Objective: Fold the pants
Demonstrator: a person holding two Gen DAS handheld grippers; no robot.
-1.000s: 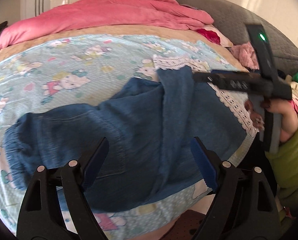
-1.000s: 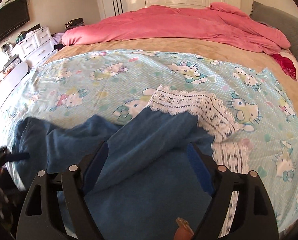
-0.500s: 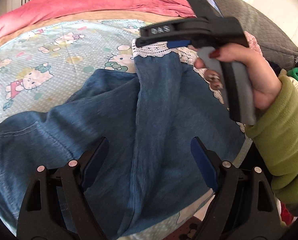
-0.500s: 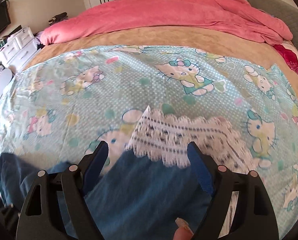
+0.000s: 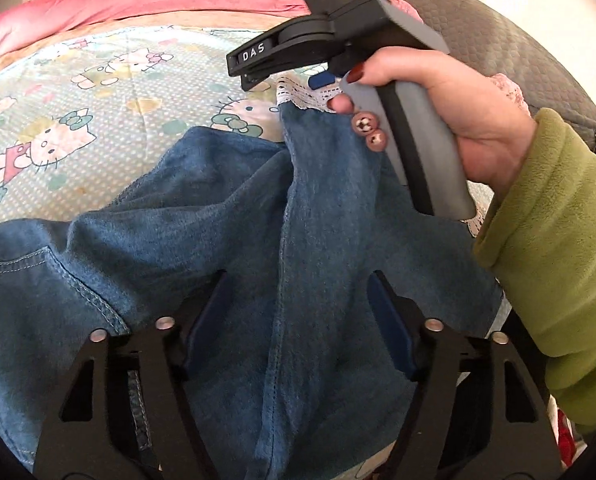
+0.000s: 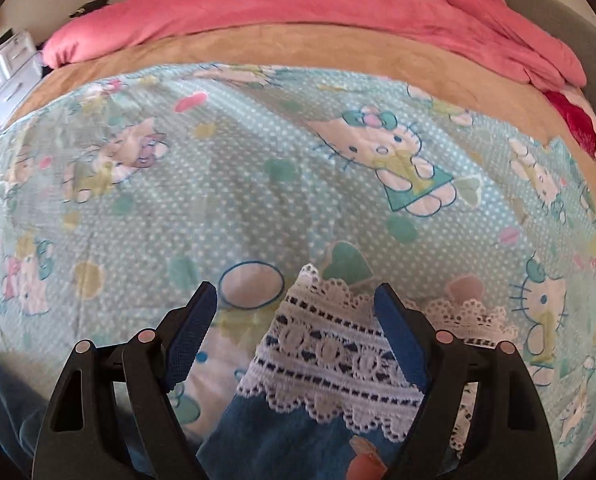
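Pants (image 5: 258,216), blue denim with a white lace cuff (image 6: 333,344), lie rumpled across a cartoon-print sheet (image 6: 258,184) on the bed. Left claw (image 5: 298,320) is closing over a raised denim fold, pads not yet pressing it. Right claw (image 6: 296,340), at 1 o'clock in the left view, gapes open astride the cuff.

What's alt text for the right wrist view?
The right gripper hangs with open fingers over the white lace hem of blue denim pants, which lie on a pale blue cartoon-cat bedsheet. A rumpled pink duvet is piled at the far side.
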